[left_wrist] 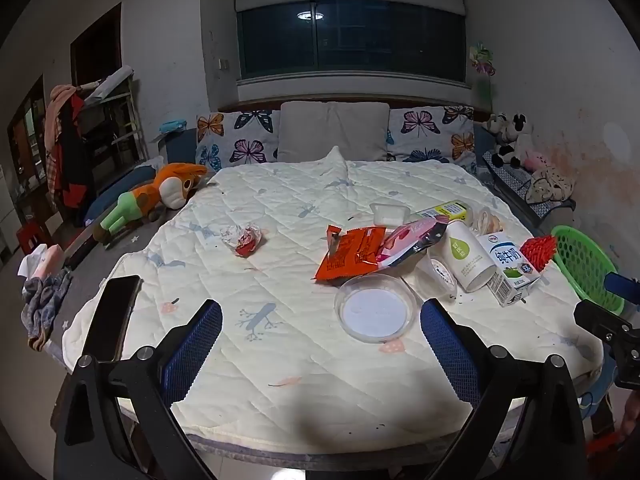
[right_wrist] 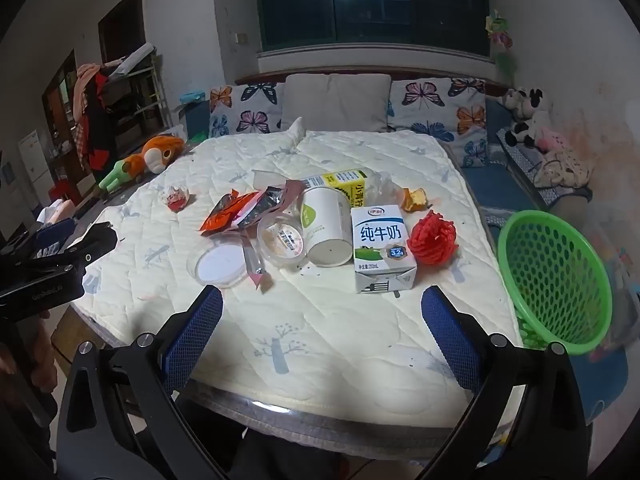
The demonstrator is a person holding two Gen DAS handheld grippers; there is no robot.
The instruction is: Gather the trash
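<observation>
Both grippers hang over the near edge of the quilt (right_wrist: 320, 320), jaws spread wide and empty: the left gripper (left_wrist: 320, 344) and the right gripper (right_wrist: 322, 332). The trash lies mid-quilt in 1 cluster: milk carton (right_wrist: 382, 248), paper cup (right_wrist: 326, 224), orange wrapper (left_wrist: 352, 252), clear lid (left_wrist: 376, 308), red mesh (right_wrist: 432, 238). What seems a crumpled wrapper (left_wrist: 242, 238) lies apart, left. The green basket (right_wrist: 556, 276) sits off the quilt's right edge.
</observation>
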